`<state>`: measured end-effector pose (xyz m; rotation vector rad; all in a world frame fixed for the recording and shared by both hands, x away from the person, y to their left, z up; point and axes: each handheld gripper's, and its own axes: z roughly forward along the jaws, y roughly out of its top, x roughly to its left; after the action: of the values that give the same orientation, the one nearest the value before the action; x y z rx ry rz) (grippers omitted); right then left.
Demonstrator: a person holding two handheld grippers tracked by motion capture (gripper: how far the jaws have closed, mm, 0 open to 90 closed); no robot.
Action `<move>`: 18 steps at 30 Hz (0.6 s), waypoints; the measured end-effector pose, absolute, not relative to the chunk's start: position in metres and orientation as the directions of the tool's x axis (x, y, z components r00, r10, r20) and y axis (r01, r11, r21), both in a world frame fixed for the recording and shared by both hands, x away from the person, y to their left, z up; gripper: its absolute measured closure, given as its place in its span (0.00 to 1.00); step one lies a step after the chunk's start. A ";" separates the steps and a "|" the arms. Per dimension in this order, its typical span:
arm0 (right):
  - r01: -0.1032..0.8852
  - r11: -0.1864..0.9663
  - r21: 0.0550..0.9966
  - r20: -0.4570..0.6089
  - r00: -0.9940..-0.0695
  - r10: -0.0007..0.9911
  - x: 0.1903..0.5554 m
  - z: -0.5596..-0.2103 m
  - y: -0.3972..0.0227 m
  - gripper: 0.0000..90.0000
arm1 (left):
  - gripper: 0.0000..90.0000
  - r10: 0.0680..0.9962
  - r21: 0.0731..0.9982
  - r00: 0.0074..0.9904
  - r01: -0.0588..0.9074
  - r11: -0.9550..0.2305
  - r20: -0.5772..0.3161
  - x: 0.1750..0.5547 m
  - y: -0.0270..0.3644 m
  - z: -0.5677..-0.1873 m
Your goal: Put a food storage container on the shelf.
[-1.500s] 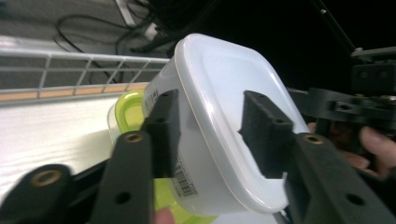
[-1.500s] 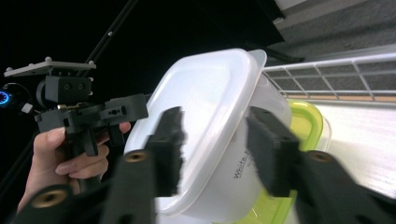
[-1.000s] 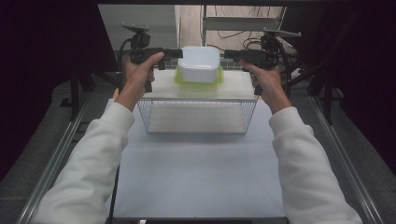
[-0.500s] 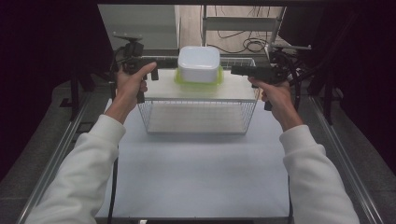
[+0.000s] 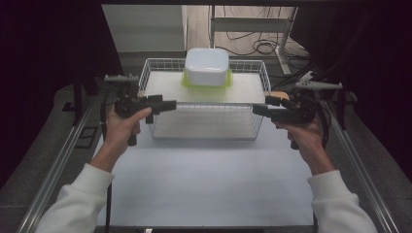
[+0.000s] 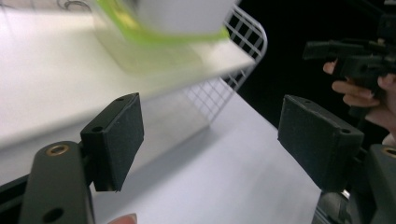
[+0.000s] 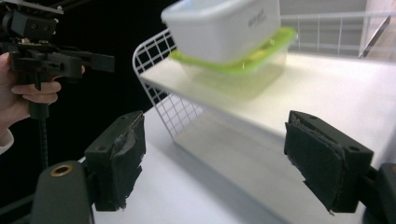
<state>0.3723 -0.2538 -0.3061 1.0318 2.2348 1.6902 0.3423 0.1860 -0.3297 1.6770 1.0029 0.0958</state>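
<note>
Left gripper (image 5: 167,104) at nine o'clock, right gripper (image 5: 258,108) at three o'clock of wire basket (image 5: 204,133); both released, just opening, nothing between.

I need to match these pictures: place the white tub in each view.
High view: white tub top centre, on the green lid.
Left gripper view: top centre, blurred.
Right gripper view: top centre.
Shared landmark: the wire basket under it.

white wire basket (image 5: 204,104); smooth glossy white plastic box (image 5: 207,66) on a translucent green-lidded plastic box (image 7: 238,70); matt white table (image 5: 204,179).
</note>
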 end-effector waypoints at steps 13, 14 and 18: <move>0.471 0.207 0.857 0.264 -0.748 0.608 0.317 -0.392 -0.263 0.18 | 0.23 0.685 0.785 0.618 0.610 -0.109 -0.385 0.283 0.179 -0.431; 0.470 0.224 0.854 0.253 -0.750 0.611 0.315 -0.398 -0.262 0.18 | 0.23 0.691 0.781 0.615 0.613 -0.117 -0.379 0.280 0.179 -0.437; 0.480 0.306 0.822 0.218 -0.762 0.610 0.303 -0.427 -0.252 0.18 | 0.23 0.710 0.753 0.578 0.650 -0.103 -0.402 0.271 0.180 -0.462</move>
<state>0.3033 -0.2517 -0.4265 1.0201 2.4262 1.4530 0.2713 0.1801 -0.4624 1.8038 1.1143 0.0751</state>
